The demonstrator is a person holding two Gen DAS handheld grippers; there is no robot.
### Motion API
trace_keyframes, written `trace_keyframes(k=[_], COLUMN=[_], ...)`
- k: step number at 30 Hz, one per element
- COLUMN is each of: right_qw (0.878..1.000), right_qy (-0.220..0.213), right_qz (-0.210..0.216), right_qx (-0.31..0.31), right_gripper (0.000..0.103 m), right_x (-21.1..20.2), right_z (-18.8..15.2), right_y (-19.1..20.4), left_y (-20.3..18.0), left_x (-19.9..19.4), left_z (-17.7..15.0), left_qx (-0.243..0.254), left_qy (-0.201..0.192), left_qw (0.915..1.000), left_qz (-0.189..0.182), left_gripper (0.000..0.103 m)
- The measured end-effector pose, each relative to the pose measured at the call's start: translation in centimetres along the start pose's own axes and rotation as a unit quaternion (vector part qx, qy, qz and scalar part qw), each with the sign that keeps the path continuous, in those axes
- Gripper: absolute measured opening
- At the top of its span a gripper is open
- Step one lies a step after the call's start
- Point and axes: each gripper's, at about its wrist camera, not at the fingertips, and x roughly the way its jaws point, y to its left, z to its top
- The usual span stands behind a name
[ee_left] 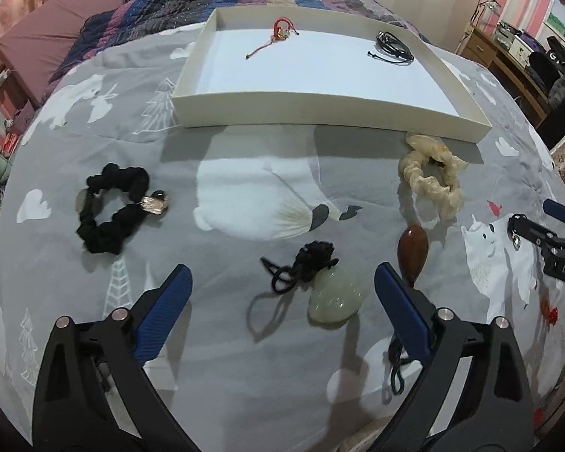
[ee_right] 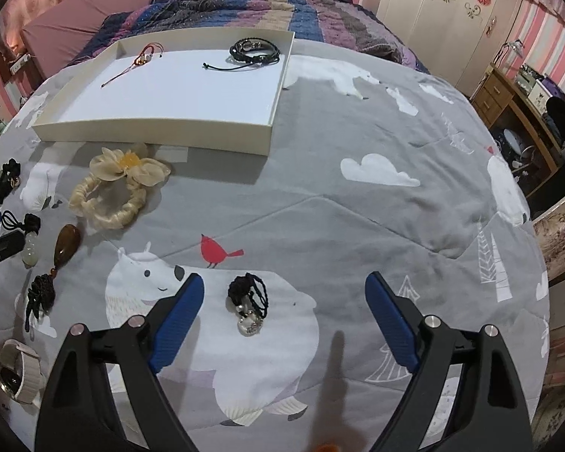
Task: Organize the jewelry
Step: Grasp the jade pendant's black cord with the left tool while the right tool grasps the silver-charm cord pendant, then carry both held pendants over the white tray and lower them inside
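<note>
A: Status on the jewelry sort?

B: Early. The shallow white cardboard tray (ee_left: pixel 331 111) sits at the far side of the grey polar-bear-print bedspread (ee_right: pixel 358 196) and holds two pieces: a red cord bracelet with a small charm (ee_left: pixel 280 34) far left, a coiled black cord bracelet (ee_left: pixel 393 46) far right.

A: What's left out?

B: Most of it, by my count. On the bedspread: black fabric scrunchie with a metallic charm (ee_left: pixel 113 209) on the left, cream ruffled scrunchie with a flower bow (ee_left: pixel 433 177) just in front of the tray's near right corner, pale green jade gourd pendant on a black knotted cord (ee_left: pixel 333 295), brown teardrop stone pendant (ee_left: pixel 412 250) right beside it, black cord piece with a clear crystal charm (ee_right: pixel 249 305), and a cream-strapped watch (ee_right: pixel 17 371) at the near left edge of the right wrist view.

A: Grippers?

B: Left gripper (ee_left: pixel 282 290) pitched steeply down, blue pads spread wide, jade gourd pendant between them, no contact. Right gripper (ee_right: pixel 284 295) same pitch, also wide apart, crystal charm piece between its fingers, nearer the left one, untouched. Nothing held by either.

A: Step?

B: Looks like a two-handed approach, one piece each. Grasps not made yet.
</note>
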Motion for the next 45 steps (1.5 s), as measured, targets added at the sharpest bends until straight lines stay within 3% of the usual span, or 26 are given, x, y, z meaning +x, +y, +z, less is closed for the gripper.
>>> trace_keyframes(k=[3,7,11,19,23,26,45], right_qw=[1.0,1.0,1.0,0.999,0.999,0.998,0.997], right_qy=[0.005,0.013,0.023,0.023,0.022,0.02,-0.009], right_qz=[0.003,0.007,0.018,0.036,0.049,0.056,0.069], right_qx=[-0.001,0.0,0.005,0.004,0.004,0.008,0.016], right_gripper=[0.082,0.067,0.056,0.035,0.02,0.016,0.013], right_x=[0.3,1.1,1.6,1.9,1.8,1.8,-0.4], right_z=[0.0,0.0,-0.2,0.0,0.0,0.0,1.5], right_y=[0.1,0.3,0.4,0.9,1.2,1.1,0.2], left_y=[-0.5,-1.3,-2.0,-2.3,-2.7,-2.5,-1.6], left_x=[0.6,1.3,1.6,1.4,1.4,1.2,-1.6], left_z=[0.4,0.6,0.6,0.9,0.9,0.8,2.1], left_qx=[0.003,0.016,0.03,0.038,0.043,0.039,0.028], left_qy=[0.01,0.018,0.018,0.02,0.021,0.02,-0.003], left_qw=[0.9999,0.9997,0.9993,0.9991,0.9988,0.999,0.9995], left_qz=[-0.013,-0.003,0.011,0.005,0.012,0.004,-0.012], left_gripper=[0.088,0.071,0.066,0.029,0.028,0.023,0.019])
